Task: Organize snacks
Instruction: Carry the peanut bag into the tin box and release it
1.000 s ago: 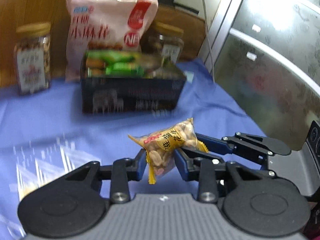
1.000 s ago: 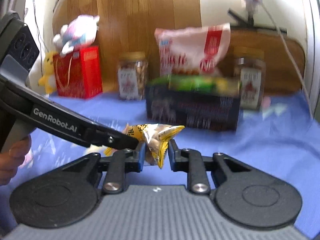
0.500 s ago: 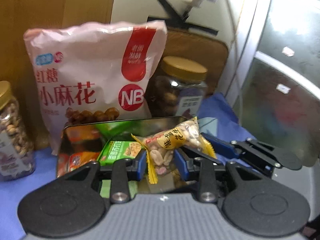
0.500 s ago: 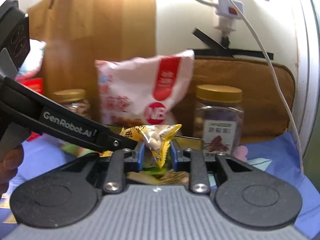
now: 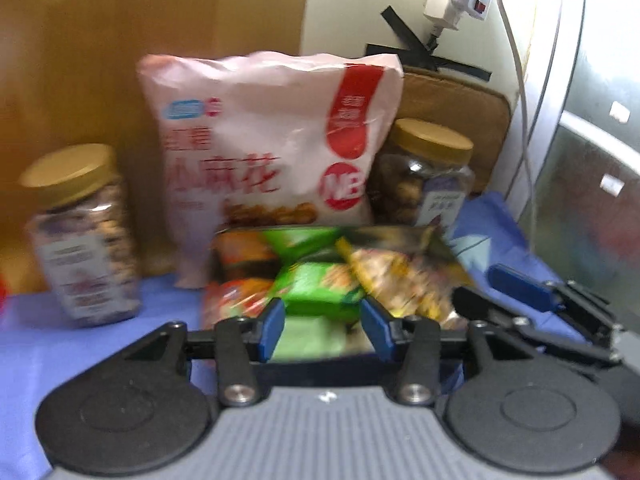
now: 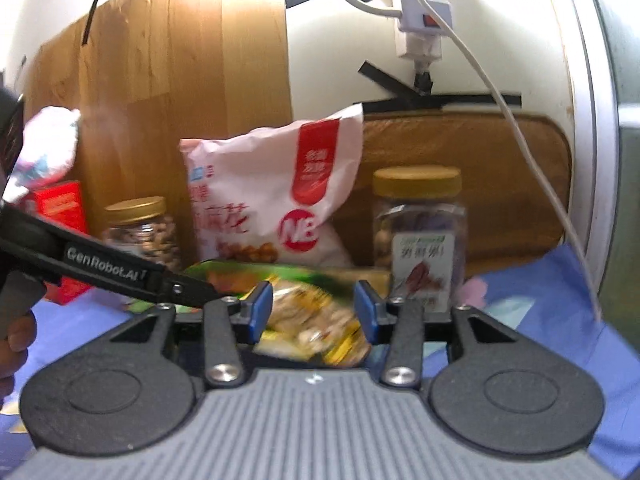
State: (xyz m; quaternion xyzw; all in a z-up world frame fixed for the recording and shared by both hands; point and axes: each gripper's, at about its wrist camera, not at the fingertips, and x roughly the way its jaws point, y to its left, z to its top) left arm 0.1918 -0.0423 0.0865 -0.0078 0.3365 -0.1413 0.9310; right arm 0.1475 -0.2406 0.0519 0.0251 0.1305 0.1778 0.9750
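The yellow peanut packet (image 5: 400, 280) lies in the open dark tin box (image 5: 416, 236) among green and orange snack packs (image 5: 316, 284). It also shows in the right wrist view (image 6: 316, 324), blurred, between the fingers. My left gripper (image 5: 323, 330) is open and empty above the box's near edge. My right gripper (image 6: 314, 312) is open, its jaws on either side of the packet and clear of it. The right gripper's arm (image 5: 552, 304) shows at the right of the left wrist view.
A big pink snack bag (image 5: 272, 152) leans behind the box. Gold-lidded jars stand at its left (image 5: 80, 236) and right (image 5: 424, 176). A red box (image 6: 60, 216) with a plush toy is far left. A power strip and cable (image 6: 424, 24) hang on the wall. Blue cloth (image 6: 540, 288) covers the table.
Both grippers opened and let go of the peanut packet, which dropped into the tin box. Both grippers have drawn back slightly.
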